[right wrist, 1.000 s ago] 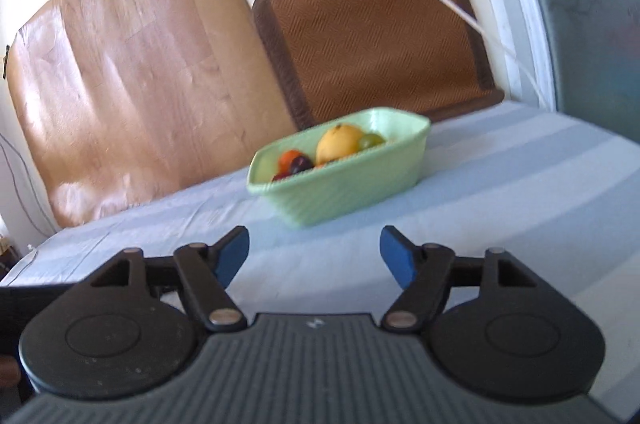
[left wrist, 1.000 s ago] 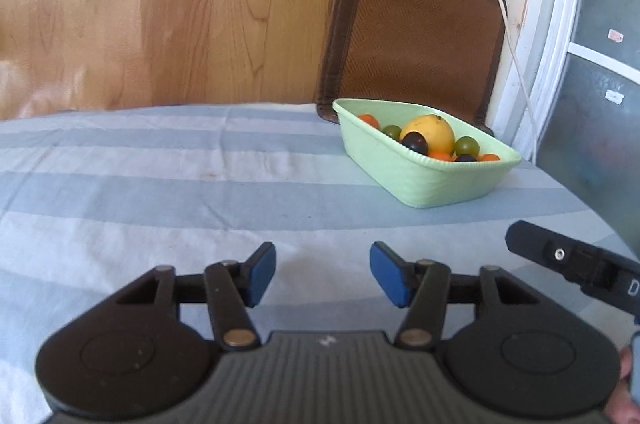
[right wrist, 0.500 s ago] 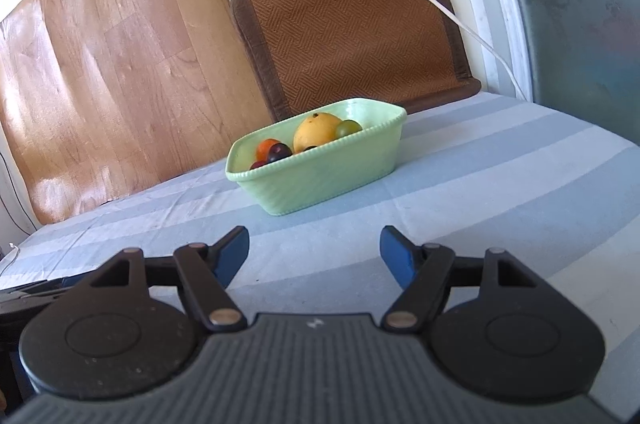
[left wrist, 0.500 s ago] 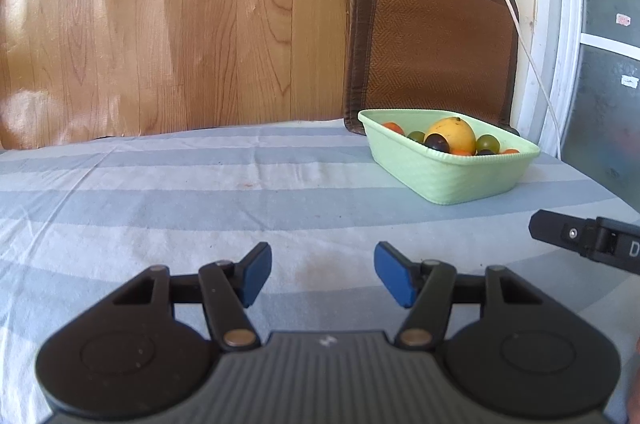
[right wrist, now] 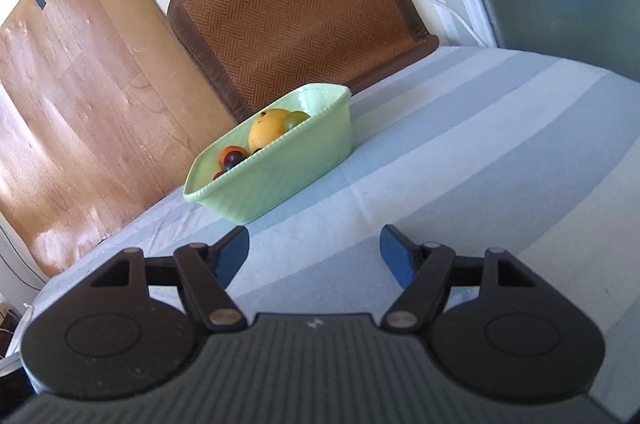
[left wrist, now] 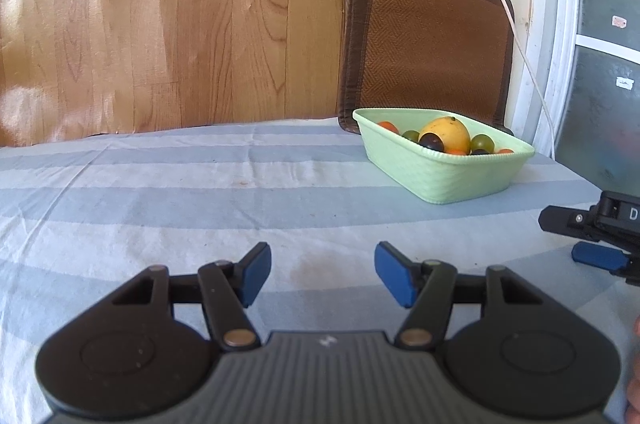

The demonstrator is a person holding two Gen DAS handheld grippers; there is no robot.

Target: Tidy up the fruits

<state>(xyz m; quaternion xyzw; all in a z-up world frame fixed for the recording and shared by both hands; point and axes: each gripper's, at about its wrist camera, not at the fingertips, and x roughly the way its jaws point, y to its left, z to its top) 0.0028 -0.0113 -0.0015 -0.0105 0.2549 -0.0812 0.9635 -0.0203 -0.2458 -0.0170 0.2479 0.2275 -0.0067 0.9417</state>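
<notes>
A pale green rectangular dish (left wrist: 448, 176) stands on the striped blue tablecloth at the far right. It holds a yellow-orange fruit (left wrist: 445, 135), a dark plum (left wrist: 432, 143), green grapes (left wrist: 482, 143) and small orange fruits (left wrist: 387, 126). My left gripper (left wrist: 322, 274) is open and empty, low over the cloth, well short of the dish. My right gripper (right wrist: 314, 252) is open and empty too; in its view the dish (right wrist: 280, 176) lies ahead to the left. The right gripper's finger (left wrist: 596, 256) shows at the right edge of the left wrist view.
A brown woven mat (left wrist: 432, 48) leans on the wall behind the dish. A wood-pattern board (left wrist: 160, 24) covers the wall to the left. A white cable (left wrist: 516, 36) hangs from a power strip. The table's edge curves off at the right (right wrist: 600, 144).
Both grippers have drawn back from the dish and stayed open. The right wrist view has tilted, so the dish now sits further left and slanted.
</notes>
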